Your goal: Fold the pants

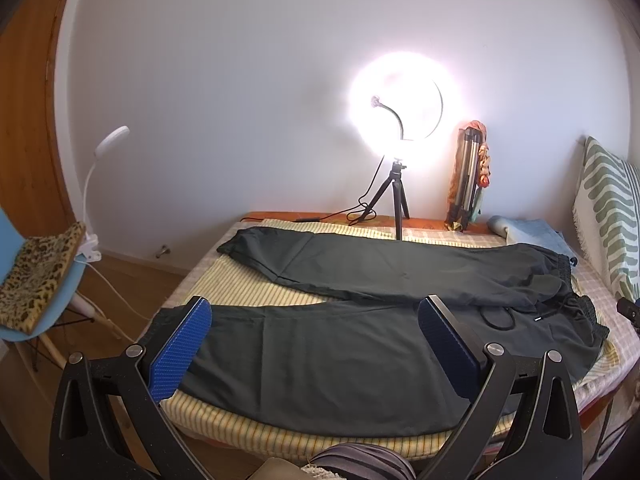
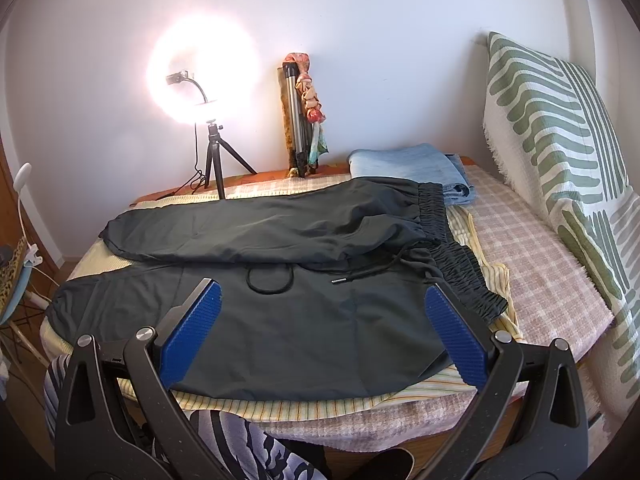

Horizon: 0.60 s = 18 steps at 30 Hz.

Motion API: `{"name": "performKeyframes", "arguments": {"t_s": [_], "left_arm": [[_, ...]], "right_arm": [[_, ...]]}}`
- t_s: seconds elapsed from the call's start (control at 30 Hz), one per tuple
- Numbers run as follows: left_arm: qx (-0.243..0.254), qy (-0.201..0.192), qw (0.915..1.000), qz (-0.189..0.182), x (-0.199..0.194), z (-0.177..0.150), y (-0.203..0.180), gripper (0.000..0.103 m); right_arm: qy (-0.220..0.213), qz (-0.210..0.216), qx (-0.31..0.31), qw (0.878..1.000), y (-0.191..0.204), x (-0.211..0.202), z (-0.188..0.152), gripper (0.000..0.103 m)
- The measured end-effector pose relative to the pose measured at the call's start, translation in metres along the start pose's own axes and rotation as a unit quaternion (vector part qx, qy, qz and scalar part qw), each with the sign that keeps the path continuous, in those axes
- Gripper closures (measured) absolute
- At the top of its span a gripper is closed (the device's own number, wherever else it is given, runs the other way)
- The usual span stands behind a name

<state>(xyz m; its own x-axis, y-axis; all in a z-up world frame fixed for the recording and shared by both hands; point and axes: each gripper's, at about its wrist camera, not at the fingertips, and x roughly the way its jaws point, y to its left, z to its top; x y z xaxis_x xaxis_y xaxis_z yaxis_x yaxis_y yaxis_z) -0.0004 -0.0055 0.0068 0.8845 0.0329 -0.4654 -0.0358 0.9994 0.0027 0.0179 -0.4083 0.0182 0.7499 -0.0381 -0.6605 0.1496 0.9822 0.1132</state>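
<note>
Nothing is folded yet: the dark pants point(image 2: 280, 300) lie spread flat on the bed point(image 2: 540, 264), legs apart. Left gripper point(image 1: 316, 344) and right gripper point(image 2: 320, 332) hover with jaws wide, holding nothing.

One pants point(image 1: 360, 344), two tripods point(image 1: 394, 196)

Pants point(image 1: 360, 344) black, plain, with black drawstring point(image 2: 360, 274). Yellow-and-white striped sheet point(image 1: 248, 292) under them; pink-and-white check cover point(image 2: 532, 264) beneath that. Folded jeans point(image 2: 408, 166) light blue. Cushion point(image 2: 560, 132) white with green wavy stripes. Ring light point(image 1: 400, 104) glaring white on black tripod point(image 1: 396, 196). Left gripper point(image 1: 316, 344) and right gripper point(image 2: 324, 332): black frames, blue ribbed pads point(image 1: 180, 348). Chair point(image 1: 36, 312) light blue with leopard-print cloth point(image 1: 40, 272). Clip lamp point(image 1: 112, 140) white. Wall point(image 1: 240, 80) white.
</note>
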Motion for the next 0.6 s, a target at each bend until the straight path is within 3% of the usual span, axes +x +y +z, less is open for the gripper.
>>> {"name": "performKeyframes", "arguments": {"t_s": [0.6], "left_arm": [[0.002,-0.002,1.0000,-0.004,-0.0012,-0.0013,-0.0007,0.000]], "right_arm": [[0.001,0.002,0.001,1.000,0.0017,0.0023,0.0004,0.000]]}}
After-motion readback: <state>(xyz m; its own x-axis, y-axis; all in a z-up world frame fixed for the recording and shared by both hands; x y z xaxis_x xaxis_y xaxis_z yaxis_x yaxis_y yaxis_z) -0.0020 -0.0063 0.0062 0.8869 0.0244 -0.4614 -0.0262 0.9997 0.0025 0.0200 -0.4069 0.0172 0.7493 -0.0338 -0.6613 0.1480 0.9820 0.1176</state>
